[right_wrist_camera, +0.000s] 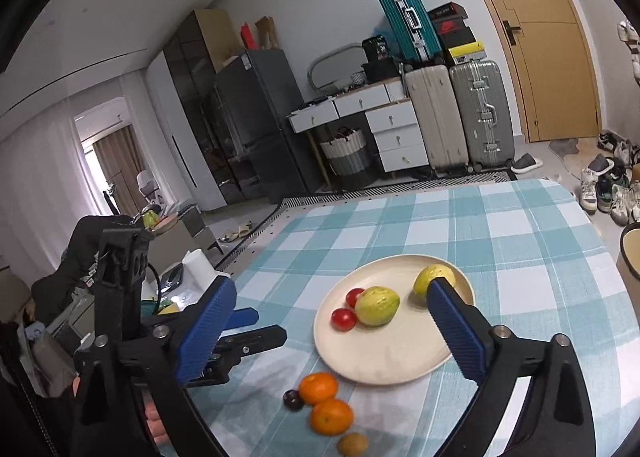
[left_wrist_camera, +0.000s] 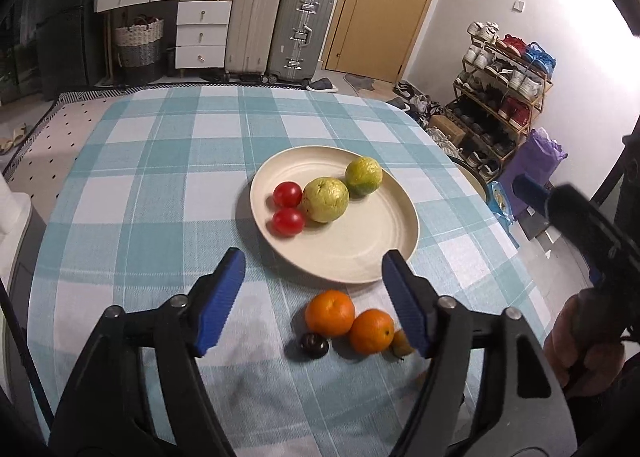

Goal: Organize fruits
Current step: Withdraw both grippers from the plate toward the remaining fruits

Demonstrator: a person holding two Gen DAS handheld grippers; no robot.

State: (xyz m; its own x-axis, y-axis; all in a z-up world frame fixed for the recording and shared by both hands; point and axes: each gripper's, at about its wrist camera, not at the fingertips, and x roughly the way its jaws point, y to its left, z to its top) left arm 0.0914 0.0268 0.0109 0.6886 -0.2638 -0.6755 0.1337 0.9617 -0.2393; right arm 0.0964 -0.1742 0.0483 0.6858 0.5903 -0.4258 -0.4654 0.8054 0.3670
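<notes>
A cream plate [left_wrist_camera: 360,253] [right_wrist_camera: 384,357] on the checked tablecloth holds two red tomatoes [left_wrist_camera: 287,207] [right_wrist_camera: 343,319], a yellow-green guava [left_wrist_camera: 325,199] [right_wrist_camera: 377,305] and a green citrus [left_wrist_camera: 363,176] [right_wrist_camera: 425,284]. In front of the plate lie two oranges [left_wrist_camera: 348,321] [right_wrist_camera: 325,403], a dark plum [left_wrist_camera: 314,344] [right_wrist_camera: 293,399] and a brown kiwi [left_wrist_camera: 401,343] [right_wrist_camera: 352,444]. My left gripper [left_wrist_camera: 314,273] is open and empty, above the loose fruits. My right gripper [right_wrist_camera: 332,299] is open and empty, raised over the plate's near side; it also shows in the left wrist view [left_wrist_camera: 560,209].
The table [left_wrist_camera: 160,177] has a blue-white checked cloth. A bowl [right_wrist_camera: 632,253] sits off the table's right edge. Suitcases [left_wrist_camera: 280,29], drawers and a shoe rack [left_wrist_camera: 504,97] stand beyond. Clutter lies left of the table [right_wrist_camera: 172,277].
</notes>
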